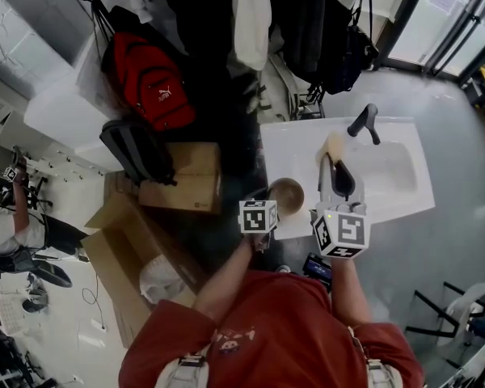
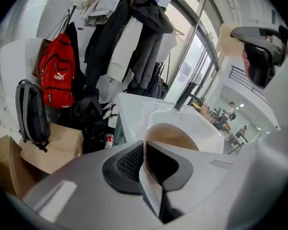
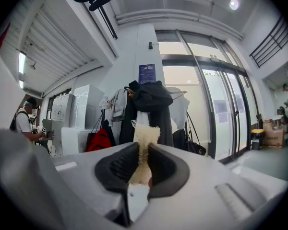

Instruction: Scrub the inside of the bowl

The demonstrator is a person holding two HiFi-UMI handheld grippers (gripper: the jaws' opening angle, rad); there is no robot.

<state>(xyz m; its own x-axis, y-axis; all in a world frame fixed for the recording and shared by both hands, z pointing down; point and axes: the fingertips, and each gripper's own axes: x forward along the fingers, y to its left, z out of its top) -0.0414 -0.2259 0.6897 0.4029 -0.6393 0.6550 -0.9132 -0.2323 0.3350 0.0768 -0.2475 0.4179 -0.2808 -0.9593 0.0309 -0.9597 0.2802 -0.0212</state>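
Note:
A brown bowl (image 1: 287,196) stands tilted at the left rim of the white sink (image 1: 404,202). My left gripper (image 1: 268,207) is shut on the bowl's near rim; in the left gripper view the thin rim (image 2: 146,163) is pinched between the dark pads, with the bowl's tan inside (image 2: 175,137) beyond my left gripper (image 2: 145,150). My right gripper (image 1: 333,165) hangs over the sink basin just right of the bowl, shut on a pale sponge (image 1: 333,145). In the right gripper view the sponge (image 3: 146,135) sticks up out of my right gripper (image 3: 144,153).
A black faucet (image 1: 365,123) rises at the sink's back edge. Left of the sink hang coats, a red backpack (image 1: 149,79) and a grey backpack (image 1: 136,152) above cardboard boxes (image 1: 182,186). A person (image 1: 16,234) is at the far left; a chair frame (image 1: 457,314) stands at the lower right.

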